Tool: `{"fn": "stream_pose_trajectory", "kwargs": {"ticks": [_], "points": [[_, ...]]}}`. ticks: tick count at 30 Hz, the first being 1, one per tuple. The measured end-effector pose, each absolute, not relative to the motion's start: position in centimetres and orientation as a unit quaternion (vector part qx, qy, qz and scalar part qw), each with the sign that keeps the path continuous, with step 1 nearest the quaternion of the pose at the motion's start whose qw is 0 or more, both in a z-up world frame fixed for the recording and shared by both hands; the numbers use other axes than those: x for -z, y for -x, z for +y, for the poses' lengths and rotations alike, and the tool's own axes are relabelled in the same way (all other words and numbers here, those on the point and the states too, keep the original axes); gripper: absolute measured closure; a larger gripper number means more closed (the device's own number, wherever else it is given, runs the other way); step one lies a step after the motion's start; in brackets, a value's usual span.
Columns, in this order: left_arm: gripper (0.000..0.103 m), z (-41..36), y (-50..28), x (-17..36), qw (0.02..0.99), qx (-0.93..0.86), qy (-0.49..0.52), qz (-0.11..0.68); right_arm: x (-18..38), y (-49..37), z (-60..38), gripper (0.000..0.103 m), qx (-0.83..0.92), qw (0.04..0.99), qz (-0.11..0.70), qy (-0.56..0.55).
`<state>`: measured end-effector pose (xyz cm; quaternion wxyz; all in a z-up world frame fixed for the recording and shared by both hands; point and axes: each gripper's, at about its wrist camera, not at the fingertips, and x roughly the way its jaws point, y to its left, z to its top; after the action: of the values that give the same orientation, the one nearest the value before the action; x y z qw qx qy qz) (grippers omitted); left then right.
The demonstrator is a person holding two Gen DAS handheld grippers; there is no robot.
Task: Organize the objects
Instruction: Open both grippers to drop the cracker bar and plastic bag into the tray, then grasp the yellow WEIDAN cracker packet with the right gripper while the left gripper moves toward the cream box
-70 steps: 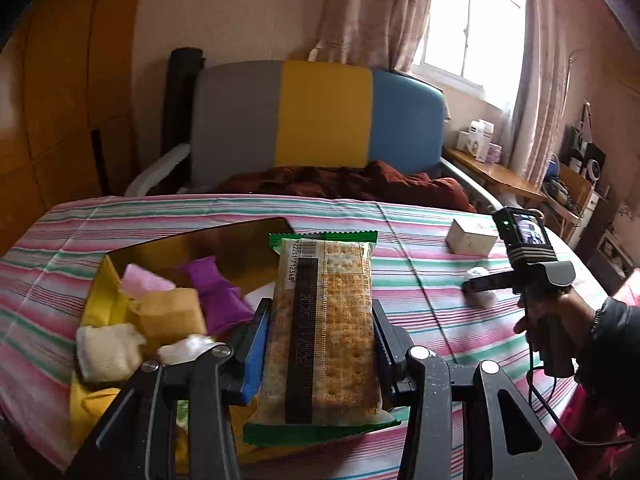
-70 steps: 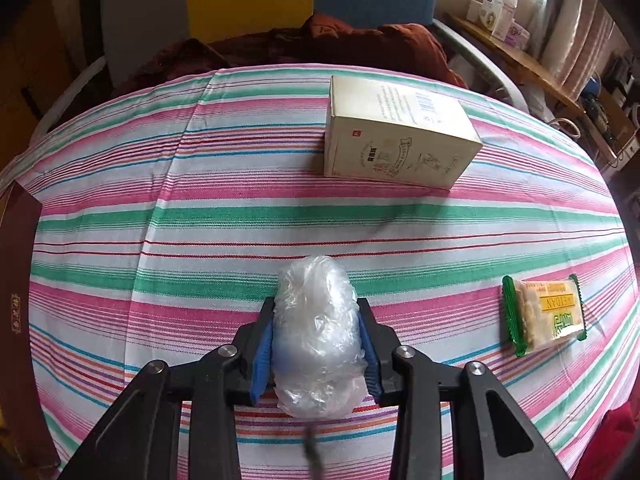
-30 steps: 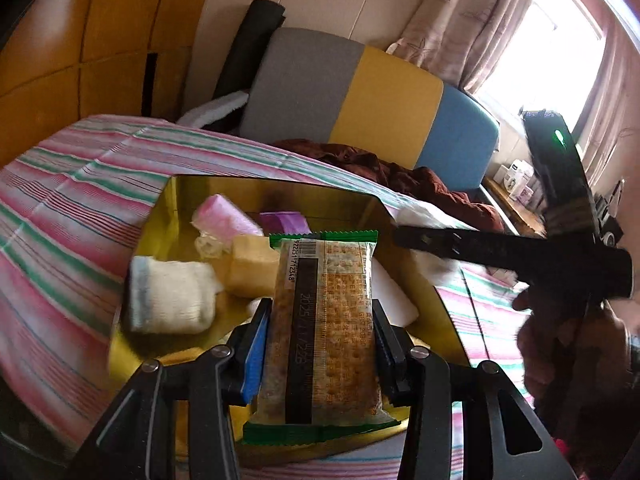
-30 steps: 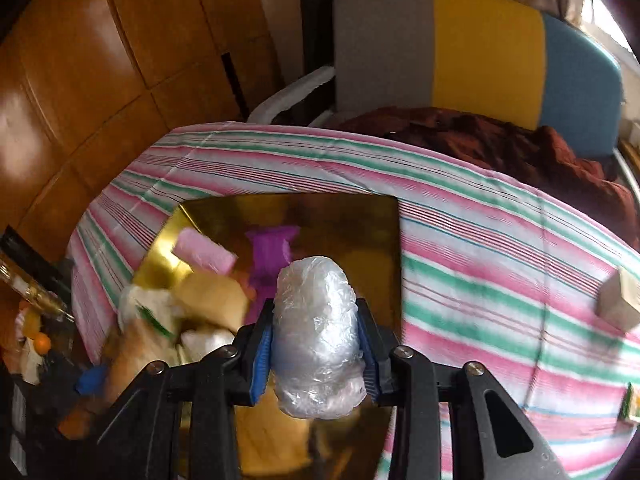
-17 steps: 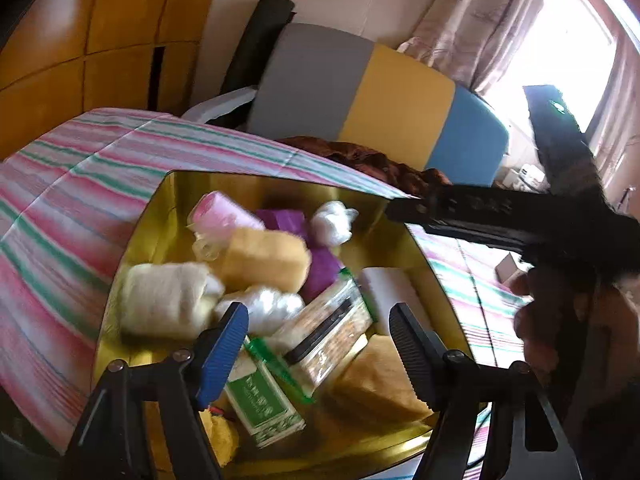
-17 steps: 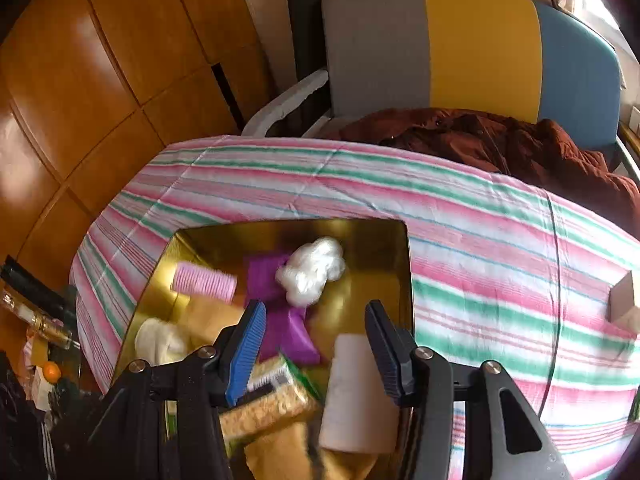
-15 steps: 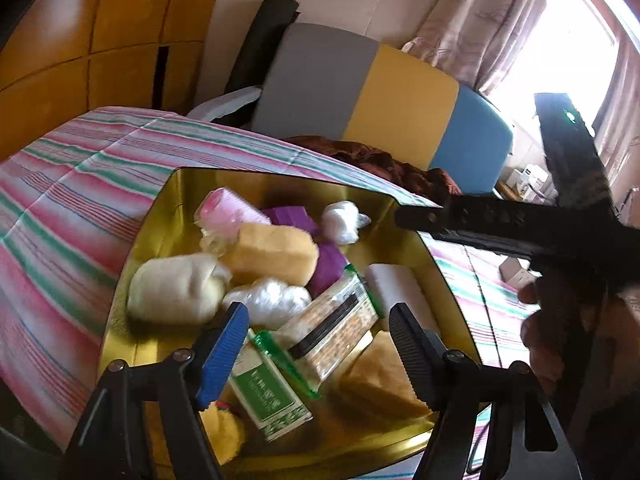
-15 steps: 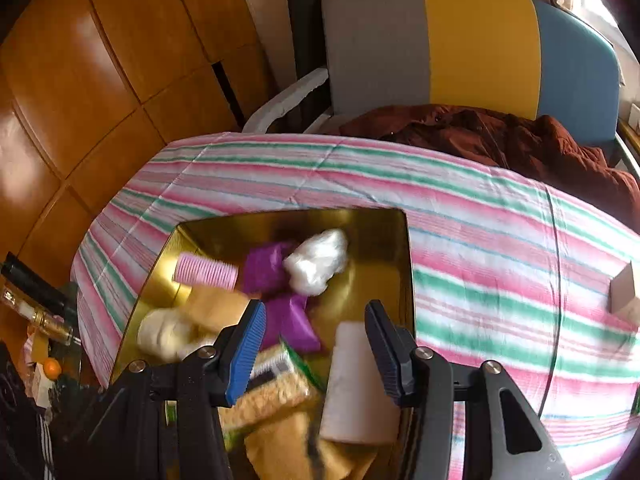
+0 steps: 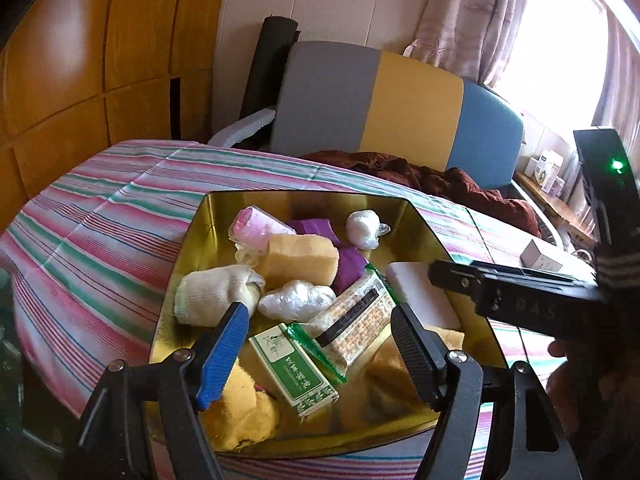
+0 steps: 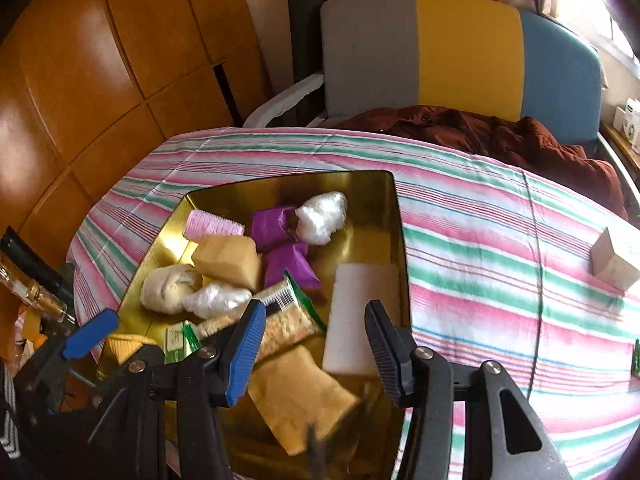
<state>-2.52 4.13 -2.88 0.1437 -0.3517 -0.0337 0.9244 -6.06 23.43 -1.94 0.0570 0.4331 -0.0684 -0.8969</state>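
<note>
Left gripper: jaws spread wide, holding nothing, poised over the near end of a gold tray. Right gripper: likewise wide and empty, above the tray's near right part; in the left wrist view its black body crosses the right side, with a lit green lamp and the partly readable letters "DAS".

Directly beyond the left gripper lie a green-and-white carton with small print too fine to read, and a cracker packet with green ends and a dark label strip, resting partly on the carton. A white rectangular block sits just right of the packet. Farther in are a clear plastic wad, a rolled cream sock, a tan sponge, a purple wrapper, a pink roller and a white plastic ball near the far wall. A yellow cloth fills the near left corner.

The right wrist view alone shows a second tan sponge under the gripper, the whole barcode end of the packet, and a small bottle off the worktop's left edge. The tray rests on the striped cloth of the worktop; a small cardboard box stands well apart at right. Behind are a grey, yellow and blue chair back and a maroon garment.
</note>
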Motion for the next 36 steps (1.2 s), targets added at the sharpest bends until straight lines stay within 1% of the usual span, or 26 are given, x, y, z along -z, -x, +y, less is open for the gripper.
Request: {"fn": "stream_pose_trajectory", "kwargs": {"ticks": [7,20,29,36], "points": [[0.028,4.4,1.7,2.8,0.136,-0.927,0.35,-0.011,2.7,3.8,24.5,0.051,0.896,0.043,-0.072,-0.437],[0.028,7.1,0.2,1.6,0.17,-0.929,0.329,0.027,2.2,1.2,29.7,0.051,0.896,-0.002,-0.104,-0.431],[0.026,10.4,-0.6,1.1,0.212,-0.921,0.322,0.057,2.7,-0.7,37.3,0.051,0.874,-0.068,-0.176,-0.448],[0.024,13.0,-0.6,1.3,0.244,-0.91,0.326,0.074,2.6,-2.6,46.7,0.051,0.842,-0.149,-0.264,-0.446]]}}
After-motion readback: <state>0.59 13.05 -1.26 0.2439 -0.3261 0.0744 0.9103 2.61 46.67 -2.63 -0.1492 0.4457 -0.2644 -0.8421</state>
